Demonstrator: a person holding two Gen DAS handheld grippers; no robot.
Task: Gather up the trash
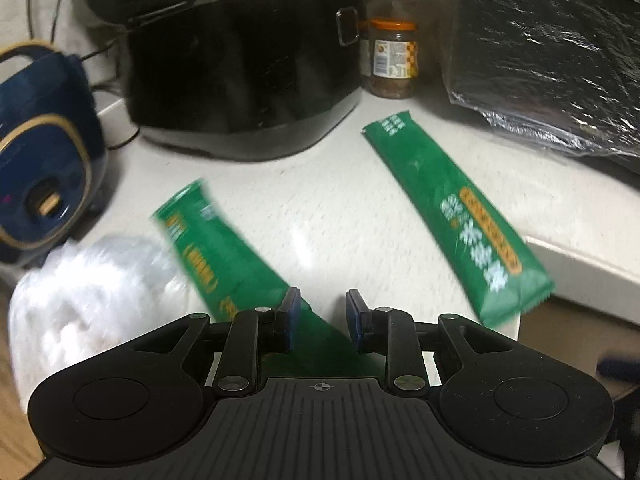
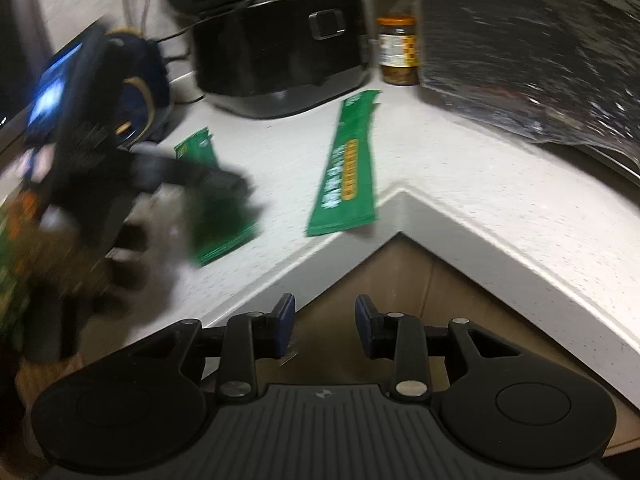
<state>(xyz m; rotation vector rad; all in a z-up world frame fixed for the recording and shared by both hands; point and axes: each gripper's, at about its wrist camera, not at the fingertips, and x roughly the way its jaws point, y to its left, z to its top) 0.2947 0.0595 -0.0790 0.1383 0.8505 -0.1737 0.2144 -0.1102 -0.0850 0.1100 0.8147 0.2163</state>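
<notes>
Green wrappers (image 1: 456, 220) bear white characters, seemingly Chinese.

Left gripper (image 2: 224, 184) motion-blurred; wrapper (image 1: 224, 256) end hidden.

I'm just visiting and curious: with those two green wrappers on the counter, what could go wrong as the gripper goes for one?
1. The left gripper is open over one end of the near green wrapper; a thin, flat packet might slide rather than get pinched.
2. The other green wrapper lies with one end at the counter edge, so a nudge could tip it off.
3. The white plastic bag lies beside the near wrapper and might snag.
</notes>
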